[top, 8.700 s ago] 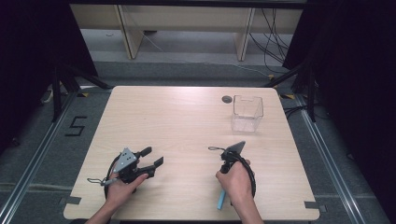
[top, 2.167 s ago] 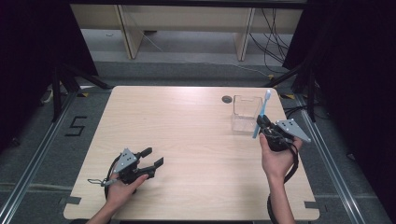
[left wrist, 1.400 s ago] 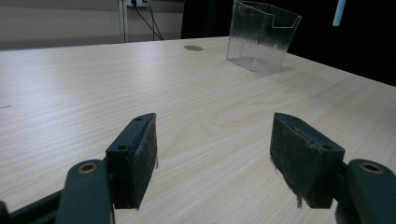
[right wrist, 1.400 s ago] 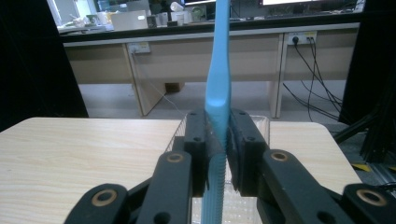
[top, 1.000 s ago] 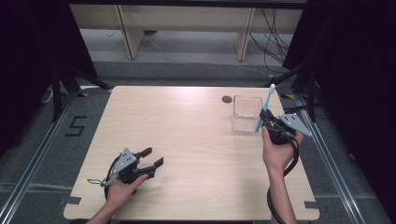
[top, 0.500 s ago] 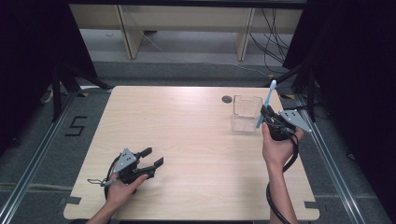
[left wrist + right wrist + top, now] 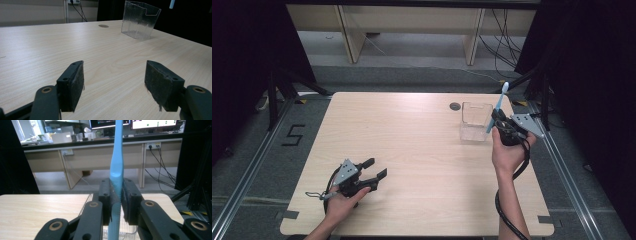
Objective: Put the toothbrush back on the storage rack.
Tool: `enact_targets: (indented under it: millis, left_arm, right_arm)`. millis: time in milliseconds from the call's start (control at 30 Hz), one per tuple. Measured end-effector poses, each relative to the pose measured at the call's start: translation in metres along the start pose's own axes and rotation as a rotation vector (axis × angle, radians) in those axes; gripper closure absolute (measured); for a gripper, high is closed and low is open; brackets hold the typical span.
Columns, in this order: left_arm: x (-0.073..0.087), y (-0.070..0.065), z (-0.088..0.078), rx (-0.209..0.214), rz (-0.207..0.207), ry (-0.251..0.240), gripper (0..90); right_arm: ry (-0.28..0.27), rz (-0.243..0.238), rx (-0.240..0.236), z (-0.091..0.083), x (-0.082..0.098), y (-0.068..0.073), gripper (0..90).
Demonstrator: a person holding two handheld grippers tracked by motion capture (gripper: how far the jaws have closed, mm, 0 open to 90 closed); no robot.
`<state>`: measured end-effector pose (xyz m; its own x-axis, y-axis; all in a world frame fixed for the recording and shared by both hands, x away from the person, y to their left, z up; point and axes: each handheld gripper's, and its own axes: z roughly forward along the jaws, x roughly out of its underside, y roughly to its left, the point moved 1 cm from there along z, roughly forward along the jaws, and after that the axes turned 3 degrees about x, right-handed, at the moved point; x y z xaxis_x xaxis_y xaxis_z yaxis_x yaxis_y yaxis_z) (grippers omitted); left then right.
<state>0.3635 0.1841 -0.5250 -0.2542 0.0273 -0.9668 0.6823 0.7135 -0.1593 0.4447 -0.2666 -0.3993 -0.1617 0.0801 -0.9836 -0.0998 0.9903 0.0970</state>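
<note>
On the bench (image 7: 422, 150), the clear box (image 7: 475, 121) is the landmark. Just beside its right wall, the right claw (image 7: 499, 119) clamps an upright toothbrush (image 7: 497, 107). Far from it, the left claw (image 7: 374, 170) gapes empty. The tilted handle could catch the rim and tip the box.

Lt blue toothbrush (image 7: 116, 165), clear ribbed container (image 7: 140, 19), poss. white bristles

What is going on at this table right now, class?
A person holds a two-jaw gripper in each hand at a light wooden table. The right gripper is shut on a light blue plastic toothbrush, holding it upright beside a clear ribbed plastic container near the table's far right corner. The toothbrush is not yet inside. The left gripper rests open on the near left, holding nothing.
</note>
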Motion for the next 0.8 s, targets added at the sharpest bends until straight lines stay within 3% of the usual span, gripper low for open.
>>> enact_targets:
  millis: [367,800]
  left_arm:
    - [0.000,0.000,0.000,0.001,0.000,0.000,31.4]
    - [0.000,0.000,0.000,0.002,-0.003,0.001,31.4]
  right_arm:
    - [-0.023,0.013,0.010,0.006,-0.003,-0.001,79.4]
    - [-0.037,-0.004,0.017,0.018,-0.009,-0.006,79.4]
